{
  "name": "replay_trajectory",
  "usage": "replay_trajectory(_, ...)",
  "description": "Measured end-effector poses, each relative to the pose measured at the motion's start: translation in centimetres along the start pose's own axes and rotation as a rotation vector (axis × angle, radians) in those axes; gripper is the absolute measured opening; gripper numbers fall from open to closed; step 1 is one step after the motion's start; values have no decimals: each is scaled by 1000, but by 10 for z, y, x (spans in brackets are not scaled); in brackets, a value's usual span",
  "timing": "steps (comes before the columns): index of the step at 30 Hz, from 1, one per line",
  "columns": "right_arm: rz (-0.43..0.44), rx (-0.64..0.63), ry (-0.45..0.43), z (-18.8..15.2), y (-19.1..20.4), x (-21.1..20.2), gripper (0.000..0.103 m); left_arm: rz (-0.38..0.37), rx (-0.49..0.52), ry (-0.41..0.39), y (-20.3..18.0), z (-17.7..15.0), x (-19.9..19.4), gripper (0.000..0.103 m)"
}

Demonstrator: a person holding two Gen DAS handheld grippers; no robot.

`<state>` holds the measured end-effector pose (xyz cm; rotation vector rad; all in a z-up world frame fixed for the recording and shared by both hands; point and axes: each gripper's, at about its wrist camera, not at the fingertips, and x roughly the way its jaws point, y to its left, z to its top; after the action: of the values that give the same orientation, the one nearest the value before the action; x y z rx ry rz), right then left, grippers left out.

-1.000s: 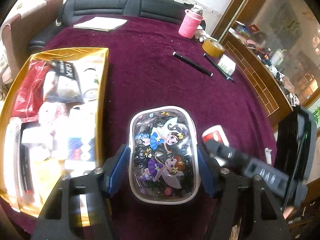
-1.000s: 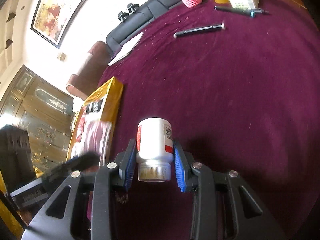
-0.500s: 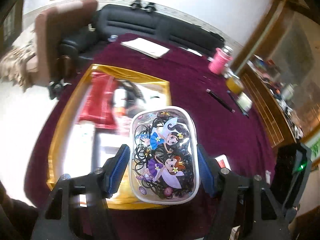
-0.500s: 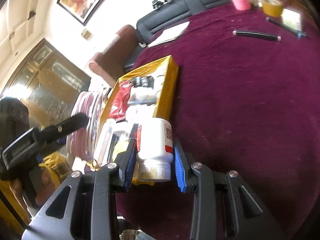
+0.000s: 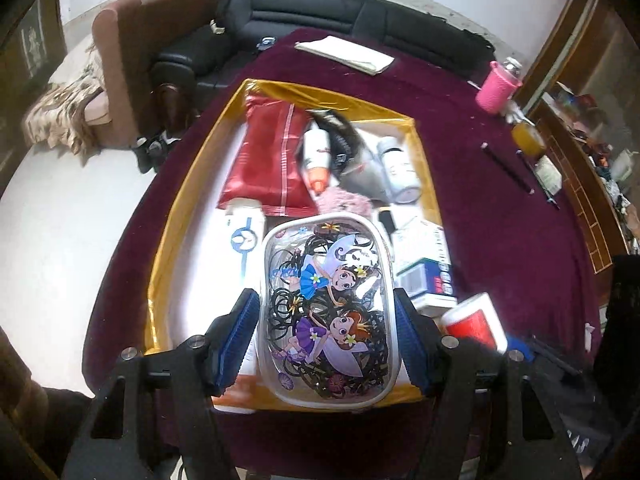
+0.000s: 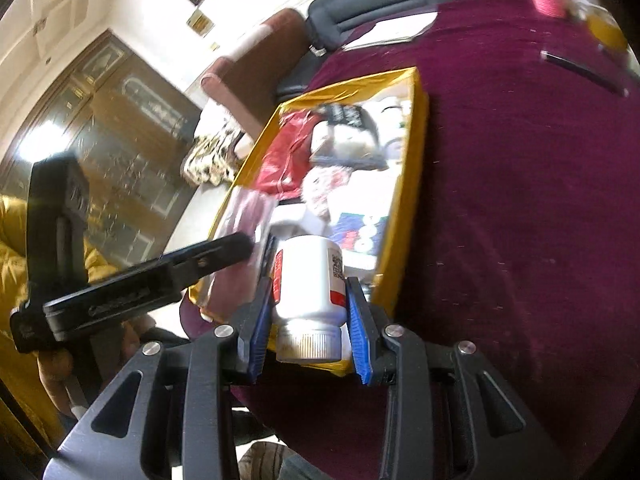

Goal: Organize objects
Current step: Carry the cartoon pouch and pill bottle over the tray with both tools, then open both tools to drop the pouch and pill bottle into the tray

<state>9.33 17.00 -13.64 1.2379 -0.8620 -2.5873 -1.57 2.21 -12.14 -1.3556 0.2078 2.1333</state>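
Note:
My left gripper [image 5: 327,336] is shut on a clear pouch [image 5: 328,304] printed with cartoon fairies and stuffed with black hair ties. It hangs over the near end of the gold box [image 5: 172,216], which lies on the maroon tablecloth [image 5: 500,240]. My right gripper [image 6: 306,332] is shut on a white bottle [image 6: 308,288] with a red label, cap towards the camera. The bottle hovers at the near right corner of the gold box [image 6: 414,152]. In the left wrist view the same bottle [image 5: 474,322] shows just right of the pouch.
The box holds a red packet [image 5: 268,156], a white bottle [image 5: 400,172], small cartons [image 5: 424,268] and other items. On the cloth to the right lie black pens [image 5: 506,168], a yellow tape roll [image 5: 528,140] and a pink cup [image 5: 498,90]. White paper [image 5: 344,54] lies far back.
Both grippers have swung left from above the bare cloth to above the gold box. The pouch and the bottle stay gripped as before.

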Motion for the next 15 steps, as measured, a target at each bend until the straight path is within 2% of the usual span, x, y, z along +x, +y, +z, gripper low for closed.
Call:
replay_trajectory(4,-25,-53,32,-3,12,19,32,37,-1,17,8,4,9,61)
replay_trajectory(9,-113,-92,52,-3,16,36,32,59,-11,34,13,9,24,61)
replay_trajectory(13,-119,-80,56,-4,13,43,33,52,-31,33,13,14,25,65)
replay_trajectory(15,-86,-50,46,-5,8,42,33,42,-50,19,13,15,24,66)
